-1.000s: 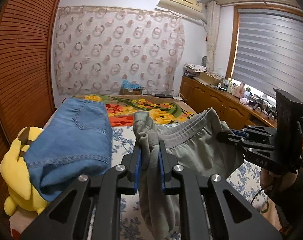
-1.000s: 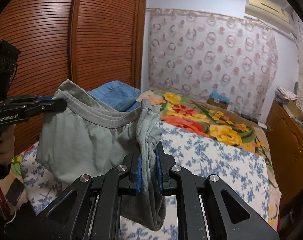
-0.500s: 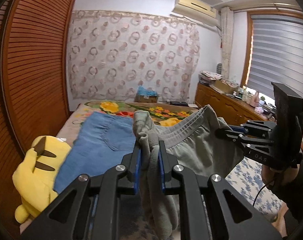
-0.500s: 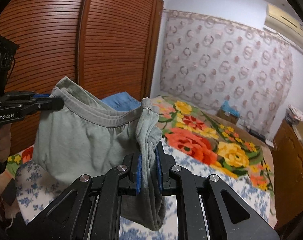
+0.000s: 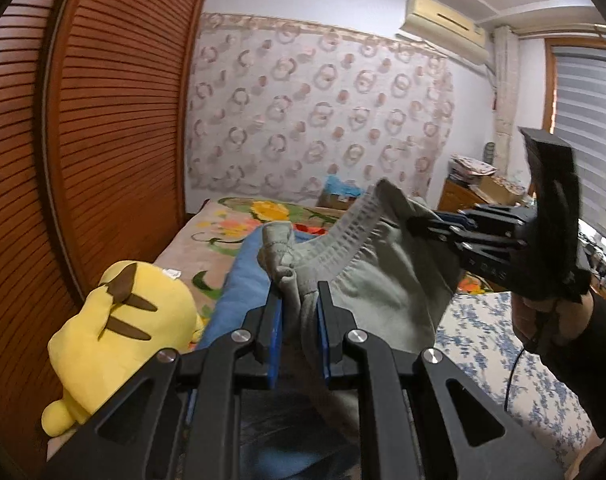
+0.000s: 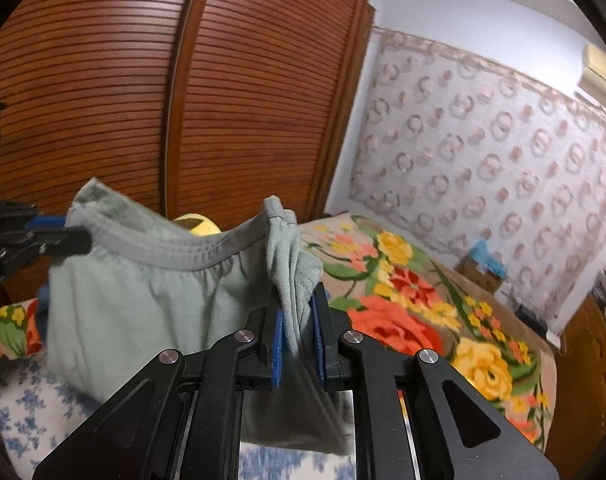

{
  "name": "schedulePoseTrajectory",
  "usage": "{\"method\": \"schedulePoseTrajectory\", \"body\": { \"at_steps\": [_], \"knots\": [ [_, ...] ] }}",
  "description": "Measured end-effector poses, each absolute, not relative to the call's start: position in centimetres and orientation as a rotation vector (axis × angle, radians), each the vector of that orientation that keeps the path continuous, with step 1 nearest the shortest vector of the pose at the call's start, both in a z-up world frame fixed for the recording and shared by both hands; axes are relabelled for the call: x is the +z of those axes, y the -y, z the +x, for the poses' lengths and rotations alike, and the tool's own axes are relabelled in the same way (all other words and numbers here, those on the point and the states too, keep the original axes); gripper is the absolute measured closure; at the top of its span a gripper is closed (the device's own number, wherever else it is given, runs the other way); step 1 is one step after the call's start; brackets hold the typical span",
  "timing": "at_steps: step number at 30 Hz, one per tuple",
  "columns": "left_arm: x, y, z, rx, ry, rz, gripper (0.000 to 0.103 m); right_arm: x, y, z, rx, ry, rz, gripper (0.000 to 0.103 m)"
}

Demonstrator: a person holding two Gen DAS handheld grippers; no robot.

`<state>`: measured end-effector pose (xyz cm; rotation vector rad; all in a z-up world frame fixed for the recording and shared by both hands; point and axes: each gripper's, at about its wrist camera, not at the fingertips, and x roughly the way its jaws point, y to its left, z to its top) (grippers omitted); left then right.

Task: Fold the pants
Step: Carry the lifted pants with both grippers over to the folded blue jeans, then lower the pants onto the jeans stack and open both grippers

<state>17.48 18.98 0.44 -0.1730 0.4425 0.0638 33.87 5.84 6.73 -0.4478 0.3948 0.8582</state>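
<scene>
**Supervisor:** Report gripper state and garment position

**Operator:** I have the left gripper (image 5: 299, 320) clamped narrow on one end of the waistband of the grey-green pants (image 5: 383, 292). The right gripper (image 6: 297, 332) is clamped the same way on the other end. The waistband sags in a shallow curve between the two grips. The pants hang in the air above the bed (image 6: 443, 320); their lower part drops out of view under the fingers

**Supervisor:** Which step is this?

**Operator:** I judge it to be the lift-and-spread step: garment raised by the waistband, no fold made yet

**Supervisor:** Requirements for the next move?

**Operator:** I need to pull the two grips apart until the waistband is taut, then lower the pants flat onto the blue-flowered sheet (image 5: 483, 344). The blue jeans (image 5: 239, 292) and the yellow plush toy (image 5: 115, 332) lie just beside my left gripper, so I must place the pants clear of both
</scene>
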Motion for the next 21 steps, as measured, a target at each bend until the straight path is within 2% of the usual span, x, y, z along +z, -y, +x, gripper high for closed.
{"method": "schedulePoseTrajectory", "body": {
  "at_steps": [13,17,21],
  "knots": [
    [-2.4,-20.1,15.7,0.214,-0.457,-0.170,0.090,4.7,-14.0,36.3,0.959,-0.395,-0.499,0.092],
    [-3.6,-20.8,15.8,0.222,-0.500,-0.204,0.090,4.3,-15.2,36.8,0.944,-0.423,-0.481,0.073],
    [-3.9,-20.8,15.8,0.220,-0.512,-0.207,0.090,4.8,-14.0,37.3,0.959,-0.432,-0.421,0.071]
  ]
}}
